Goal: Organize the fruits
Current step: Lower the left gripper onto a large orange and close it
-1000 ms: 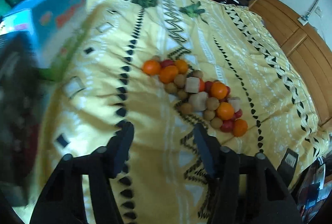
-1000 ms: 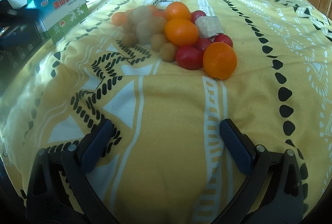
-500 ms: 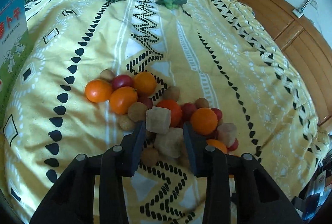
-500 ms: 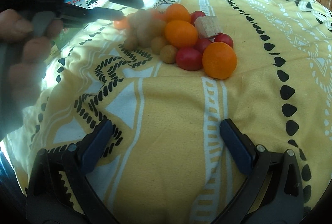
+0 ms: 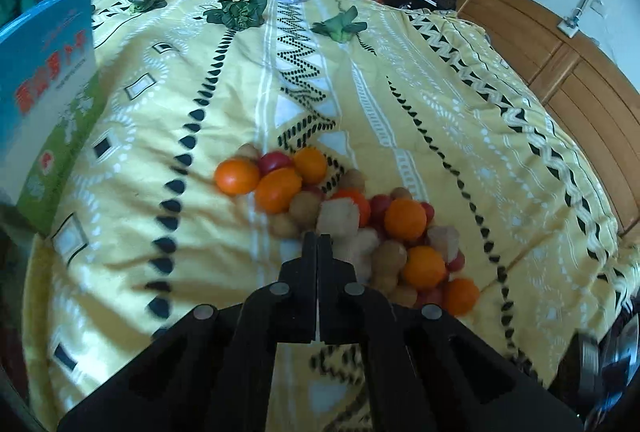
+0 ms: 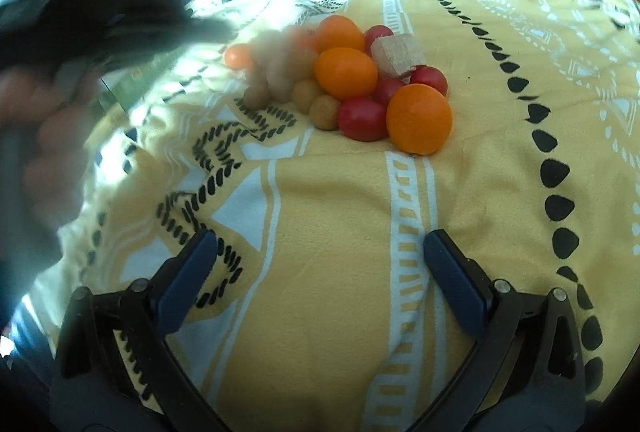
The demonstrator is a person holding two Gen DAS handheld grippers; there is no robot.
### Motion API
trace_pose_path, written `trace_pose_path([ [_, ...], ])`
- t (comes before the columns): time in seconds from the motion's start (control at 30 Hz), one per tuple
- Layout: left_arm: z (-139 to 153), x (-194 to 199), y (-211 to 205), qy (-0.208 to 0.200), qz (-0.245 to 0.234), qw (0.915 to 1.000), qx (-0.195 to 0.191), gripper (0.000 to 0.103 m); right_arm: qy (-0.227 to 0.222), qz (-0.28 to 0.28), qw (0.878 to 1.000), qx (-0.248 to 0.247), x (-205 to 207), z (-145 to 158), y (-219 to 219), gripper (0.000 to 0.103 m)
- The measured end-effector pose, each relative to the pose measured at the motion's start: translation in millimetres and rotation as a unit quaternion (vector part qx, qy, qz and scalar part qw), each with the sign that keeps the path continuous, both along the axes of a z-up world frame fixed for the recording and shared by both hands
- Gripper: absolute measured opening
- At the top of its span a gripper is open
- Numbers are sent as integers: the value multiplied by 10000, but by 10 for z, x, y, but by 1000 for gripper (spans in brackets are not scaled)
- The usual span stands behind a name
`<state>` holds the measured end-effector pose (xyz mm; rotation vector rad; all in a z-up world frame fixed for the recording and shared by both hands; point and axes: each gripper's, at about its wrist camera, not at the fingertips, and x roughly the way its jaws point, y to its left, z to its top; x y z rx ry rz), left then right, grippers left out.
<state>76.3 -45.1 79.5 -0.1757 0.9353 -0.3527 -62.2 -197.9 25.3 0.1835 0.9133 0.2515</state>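
Black frames (image 5: 318, 312); seemingly blue fingers (image 6: 456, 282)

My black claw (image 5: 318, 238) faces orange round fruits (image 5: 237, 176), red tomatoes (image 6: 362, 119), on the yellow black-and-white-patterned blanket (image 5: 400, 111).

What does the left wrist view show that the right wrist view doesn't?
Only the left wrist view shows the left gripper, jaws shut with nothing between them, the blue box and the wooden headboard. Only the right wrist view shows the right gripper, open above bare blanket, and a blurred hand. Both show the fruit pile, the yellow blanket and the greens.
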Motion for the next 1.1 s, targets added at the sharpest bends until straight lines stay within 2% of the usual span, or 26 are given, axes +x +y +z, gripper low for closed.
trace_pose_path([
  [0.1,-159,-110,141,259,-127,9996,-24,0,9,15,9998,-181,-3,-13,48,103],
  [0.2,-268,-93,266,313,57,9995,-69,0,26,16,9995,-327,6,-17,98,103],
  [0.33,-278,192,424,147,575,9982,-114,0,49,15,9994,-337,-5,-12,83,103],
  [0.5,-472,680,416,609,561,9954,-475,0,36,20,9993,-371,18,-28,94,103],
  [0.57,-532,760,378,659,523,9952,-495,10,26,21,9993,-360,18,-31,89,103],
  [0.6,-574,794,350,697,514,9953,-443,21,20,20,9994,-356,19,-34,88,103],
  [0.63,-603,810,322,707,534,9953,-385,28,18,21,9994,-355,24,-36,88,103],
  [0.77,-634,861,266,587,542,9965,-256,28,1,20,9995,-313,22,-36,67,103],
  [0.93,-603,976,148,365,424,9983,137,30,-3,17,9995,-301,32,-40,72,103],
  [0.97,-615,1005,174,355,472,9982,129,34,-4,16,9996,-295,27,-42,62,103],
  [1.03,-646,1047,239,299,640,9974,136,53,-3,18,9996,-295,40,-43,71,103],
  [1.1,-639,1067,236,172,642,9975,244,57,-6,17,9996,-290,34,-43,70,103],
])
